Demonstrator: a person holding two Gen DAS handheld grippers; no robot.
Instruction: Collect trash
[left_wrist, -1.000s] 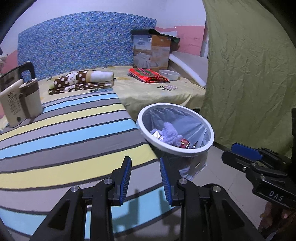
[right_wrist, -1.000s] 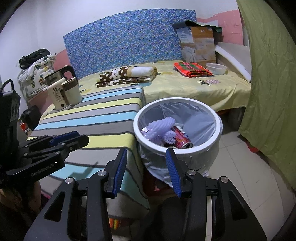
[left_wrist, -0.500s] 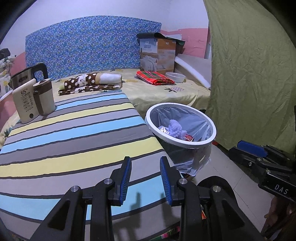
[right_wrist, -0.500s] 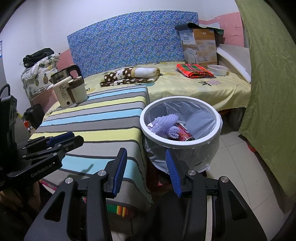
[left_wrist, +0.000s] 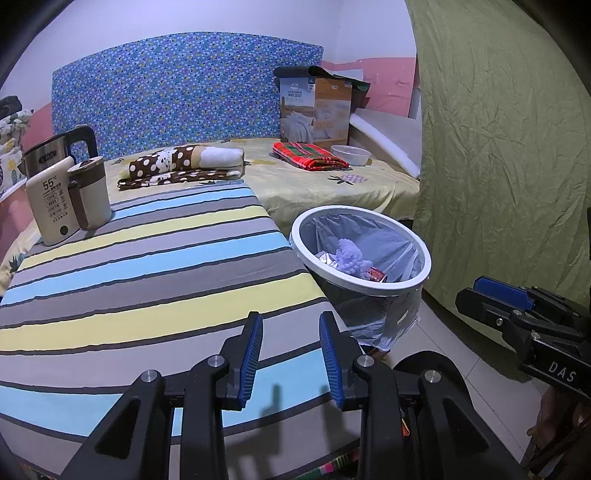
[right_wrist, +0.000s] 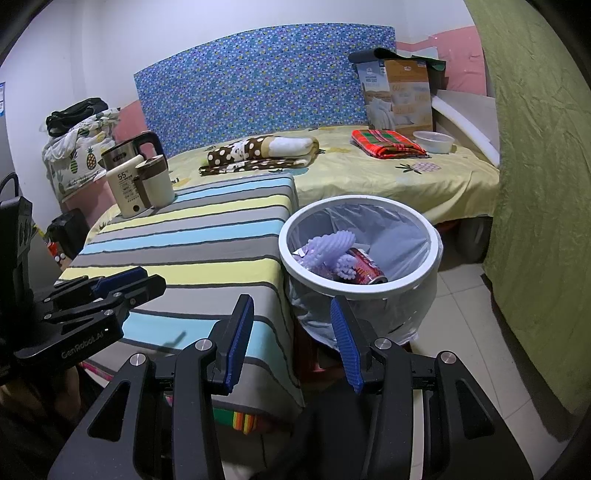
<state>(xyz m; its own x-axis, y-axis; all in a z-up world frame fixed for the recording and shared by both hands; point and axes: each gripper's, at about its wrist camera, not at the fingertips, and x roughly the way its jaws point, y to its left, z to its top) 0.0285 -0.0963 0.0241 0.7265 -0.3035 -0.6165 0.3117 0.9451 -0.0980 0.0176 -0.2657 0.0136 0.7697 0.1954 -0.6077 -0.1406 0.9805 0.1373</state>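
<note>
A white-rimmed trash bin (left_wrist: 417, 284) with a clear liner stands on the floor beside the striped table (left_wrist: 147, 280); it also shows in the right wrist view (right_wrist: 424, 275). Inside lie a purple bumpy object (right_wrist: 328, 247), a red can (right_wrist: 365, 271) and a foil wrapper (left_wrist: 327, 257). My left gripper (left_wrist: 290, 360) is open and empty over the table's near edge. My right gripper (right_wrist: 291, 341) is open and empty, in front of the bin. Each gripper shows in the other's view, the right (left_wrist: 517, 314) and the left (right_wrist: 107, 291).
On the table's far left stand a cream appliance marked 55 (left_wrist: 51, 201), a brown-and-cream cup (left_wrist: 90, 194) and a steel kettle (left_wrist: 55, 153). Behind is a yellow bed (left_wrist: 332, 184) with folded cloths, a bowl and a box. A green curtain (left_wrist: 517, 147) hangs at right.
Both grippers have drawn back and up from the bin and table, so the bin looks smaller and farther. Both stay open and empty.
</note>
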